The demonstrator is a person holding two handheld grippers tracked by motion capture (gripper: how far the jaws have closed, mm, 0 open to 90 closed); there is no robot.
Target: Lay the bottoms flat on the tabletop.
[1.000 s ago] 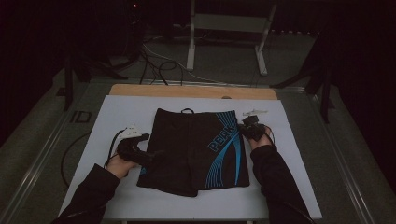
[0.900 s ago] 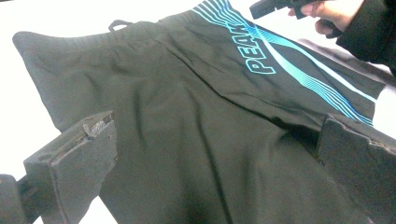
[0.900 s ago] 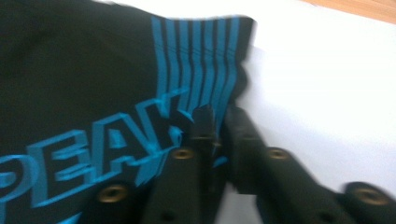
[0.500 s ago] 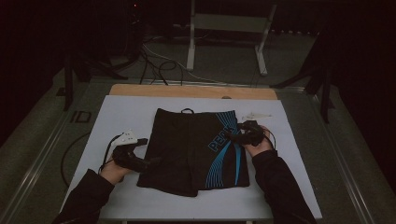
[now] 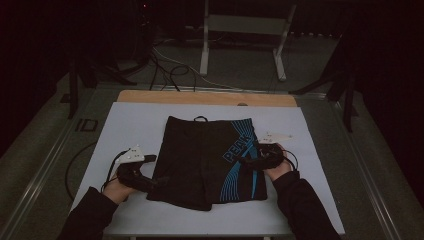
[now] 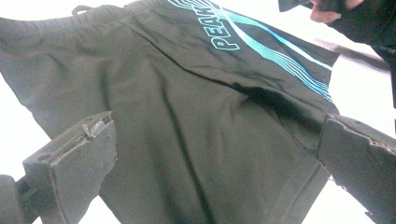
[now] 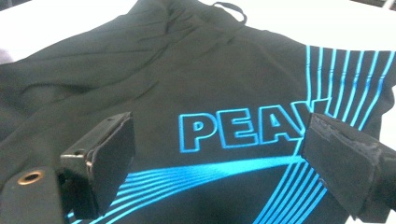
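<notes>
We have a pair of black shorts (image 5: 207, 160) lying flat in the middle of the white table cover (image 5: 130, 125), waistband away from us, leg hems toward the near edge, with blue stripes and lettering down the right leg.

Left side: the left gripper (image 5: 157, 181) sits low at the left leg's outer hem. In the left gripper view its jaws stand well apart with the dark cloth (image 6: 187, 140) spread beneath and between them; the pads press on nothing.

Middle: the fabric lies mostly smooth, with a soft crease along the crotch seam and some rumpling toward the waistband.

Right side: the right gripper (image 5: 245, 161) hovers over the printed panel of the right leg. Its jaws have just been opening and now stand wide; the right gripper view shows the lettering (image 7: 243, 128) under them, with no cloth pinched between them.

Judgement: we read this as the pause between grips in laying out or folding the shorts, with both tools free. The next move likely calls for each gripper to settle on an edge and pinch a single layer cleanly, both sides together, so that the cloth does not skew.
</notes>
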